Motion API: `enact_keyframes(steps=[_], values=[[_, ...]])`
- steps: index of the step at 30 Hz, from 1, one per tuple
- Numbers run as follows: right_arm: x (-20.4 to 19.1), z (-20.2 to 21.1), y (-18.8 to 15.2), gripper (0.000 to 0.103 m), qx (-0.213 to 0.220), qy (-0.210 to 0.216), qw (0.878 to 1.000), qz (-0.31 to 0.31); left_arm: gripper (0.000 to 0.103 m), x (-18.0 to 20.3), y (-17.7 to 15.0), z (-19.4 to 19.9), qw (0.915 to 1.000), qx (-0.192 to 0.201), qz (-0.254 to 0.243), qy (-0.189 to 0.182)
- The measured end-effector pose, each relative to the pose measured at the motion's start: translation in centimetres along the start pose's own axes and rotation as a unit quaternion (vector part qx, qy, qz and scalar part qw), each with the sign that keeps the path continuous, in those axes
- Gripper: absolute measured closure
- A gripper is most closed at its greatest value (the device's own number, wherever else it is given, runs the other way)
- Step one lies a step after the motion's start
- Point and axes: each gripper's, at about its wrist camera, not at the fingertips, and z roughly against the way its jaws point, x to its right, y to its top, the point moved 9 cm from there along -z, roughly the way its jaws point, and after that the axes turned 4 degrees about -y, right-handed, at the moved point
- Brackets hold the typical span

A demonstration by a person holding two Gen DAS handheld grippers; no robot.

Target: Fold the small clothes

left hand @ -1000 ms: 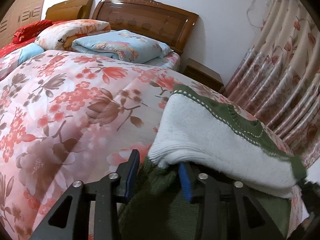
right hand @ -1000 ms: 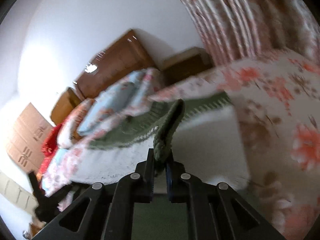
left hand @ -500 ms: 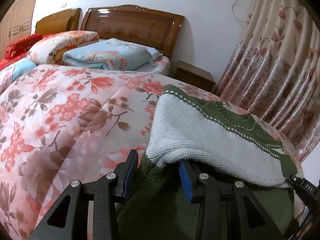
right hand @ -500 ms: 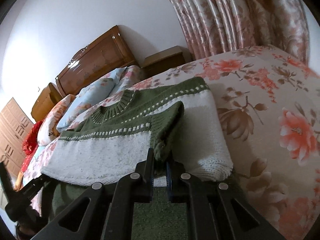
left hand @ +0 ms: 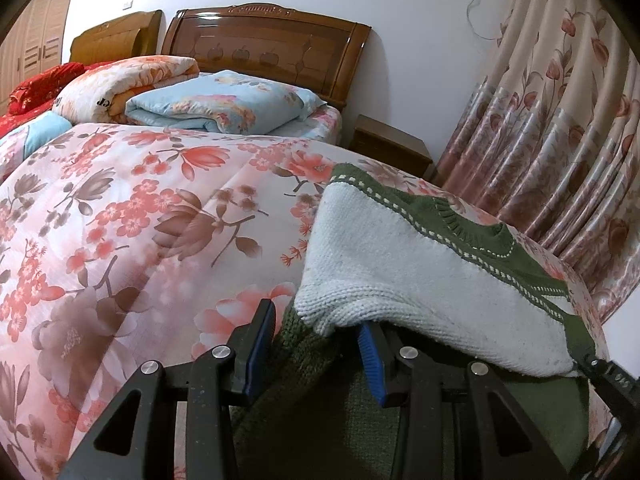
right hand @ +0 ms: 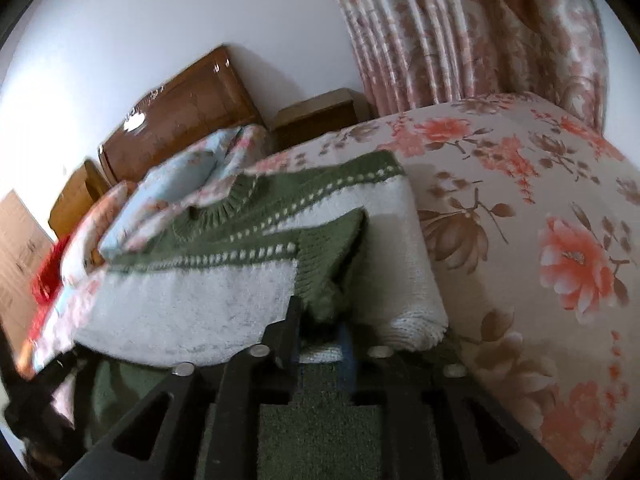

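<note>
Claws (left hand: pixel 316 344) apart, sweater (left hand: pixel 420 264), floral bedspread (left hand: pixel 140 216)

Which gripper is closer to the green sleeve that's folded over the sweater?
Right. The right gripper sits open right at the green sleeve cuff; the left gripper is at the sweater's opposite edge, also open.

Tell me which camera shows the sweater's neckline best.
The right wrist view: the sweater faces it, showing the ribbed green collar as a nearly whole ring, though blurred. The left wrist view is sharper but catches the collar only edge-on, at the far side.
</note>
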Motion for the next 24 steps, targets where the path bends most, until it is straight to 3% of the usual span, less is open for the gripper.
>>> enact_keyframes(steps=[1, 3, 7, 9, 11, 14, 15, 16, 18, 19, 20, 21, 24], values=[[0.3, 0.7, 0.3, 0.000, 0.015, -0.008, 1.000, -0.005, 0.062, 0.0, 0.0, 0.0, 1.0000, 0.000, 0.000, 0.000], [-0.4, 2.7, 1.4, 0.000, 0.060, -0.031, 0.997, 0.022, 0.062, 0.0, 0.0, 0.0, 1.0000, -0.001, 0.000, 0.000], [-4.0, 2.7, 1.7, 0.000, 0.078, -0.040, 0.988, 0.127, 0.062, 0.0, 0.0, 0.0, 1.0000, 0.000, 0.000, 0.000], [-5.3, 1.0, 0.7, 0.000, 0.055, -0.048, 0.983, 0.171, 0.062, 0.1, 0.0, 0.0, 1.0000, 0.001, 0.001, 0.000], [-4.3, -1.9, -1.1, 0.000, -0.009, -0.076, 0.982, 0.174, 0.062, 0.1, 0.0, 0.2, 1.0000, 0.005, 0.001, -0.003], [-3.5, -1.7, -1.0, 0.000, -0.005, -0.054, 0.988, 0.147, 0.062, 0.2, 0.2, 1.3, 0.9997, 0.024, 0.003, -0.008], [-3.4, -1.6, -0.9, 0.000, -0.004, -0.049, 0.988, 0.144, 0.062, 0.2, 0.6, 2.3, 0.9988, 0.046, 0.008, -0.015], [-3.4, -1.5, -0.9, 0.000, -0.004, -0.046, 0.989, 0.142, 0.062, 0.4, 1.5, 4.6, 0.9944, 0.099, 0.017, -0.033], [-3.5, -1.5, -1.0, 0.000, -0.005, -0.050, 0.987, 0.150, 0.060, 0.5, 3.0, 8.4, 0.9804, 0.193, 0.021, -0.032], [-3.7, -1.5, -1.2, 0.000, -0.007, -0.052, 0.986, 0.157, 0.057, 0.7, 3.9, 10.5, 0.9690, 0.243, 0.024, -0.036], [-3.8, -1.4, -1.3, 0.000, -0.008, -0.054, 0.985, 0.163, 0.045, 1.1, 4.5, 11.0, 0.9660, 0.253, 0.027, -0.046], [-3.9, -1.4, -1.4, 0.000, -0.008, -0.056, 0.984, 0.167, 0.033, 2.0, 5.4, 10.9, 0.9666, 0.246, 0.025, -0.067], [-4.3, -1.6, -1.2, 0.000, -0.009, -0.054, 0.984, 0.167, 0.032, 5.5, 8.1, 6.7, 0.9813, 0.161, -0.004, -0.107]])
